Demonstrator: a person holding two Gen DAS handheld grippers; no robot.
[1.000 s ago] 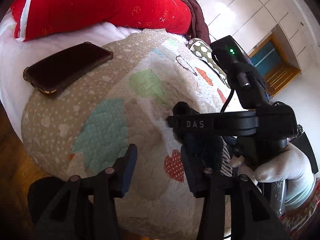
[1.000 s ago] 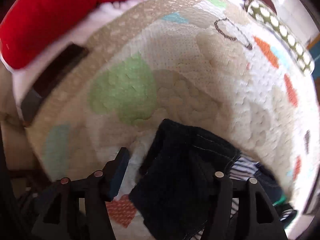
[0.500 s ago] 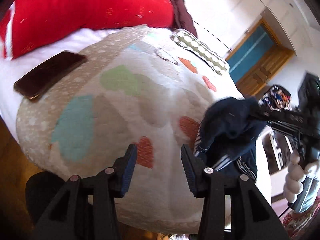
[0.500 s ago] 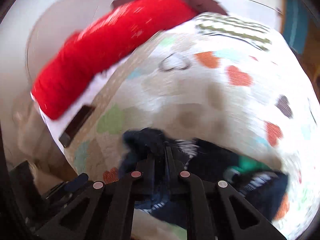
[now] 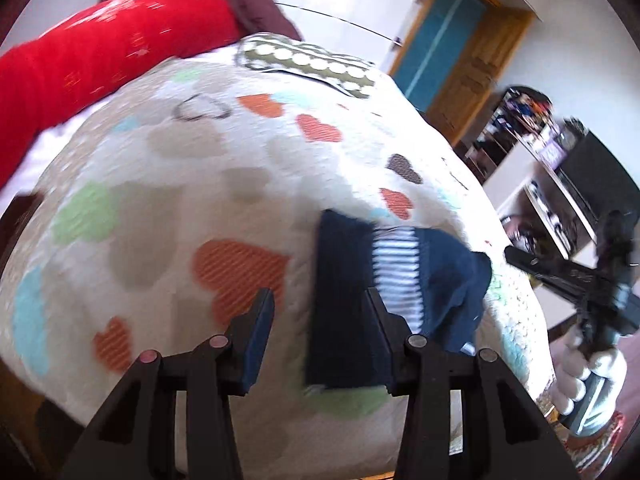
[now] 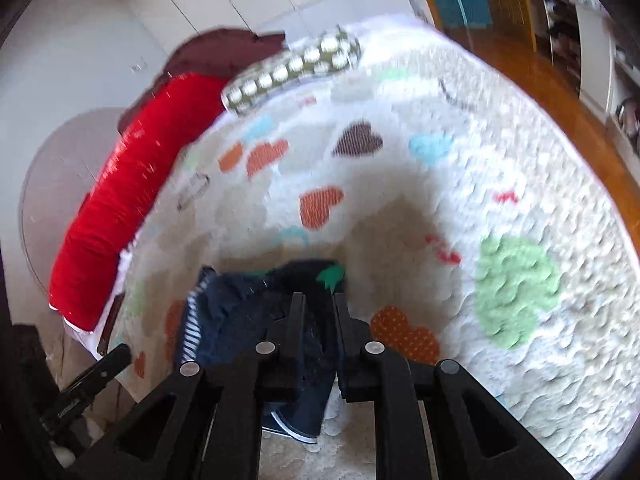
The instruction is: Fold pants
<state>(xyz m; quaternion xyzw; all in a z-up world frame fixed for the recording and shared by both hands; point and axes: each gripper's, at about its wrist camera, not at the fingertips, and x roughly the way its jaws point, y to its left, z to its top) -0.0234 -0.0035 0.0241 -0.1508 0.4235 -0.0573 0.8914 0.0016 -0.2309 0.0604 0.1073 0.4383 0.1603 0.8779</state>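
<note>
The dark navy pants [image 5: 340, 304] with a white-striped waistband lie on the heart-patterned quilt [image 5: 200, 168], near its front right edge. My left gripper [image 5: 318, 304] is open and empty; its right finger sits over the left part of the pants. My right gripper [image 6: 318, 300] is shut on the pants [image 6: 228, 304] and holds their right end just above the quilt [image 6: 500, 184]. In the left wrist view the right gripper [image 5: 556, 272] stands at the far right, pulling the cloth that way.
A red pillow [image 5: 100, 48] and a dark maroon cloth [image 5: 248, 4] lie at the far side of the bed. A green dotted cushion [image 5: 308, 64] lies beyond the quilt. Shelves [image 5: 560, 184] and a wooden door [image 5: 460, 52] stand to the right.
My right gripper closed on the pants and carried them right, stretching them over the quilt. My left gripper view swung right; the phone left its view.
</note>
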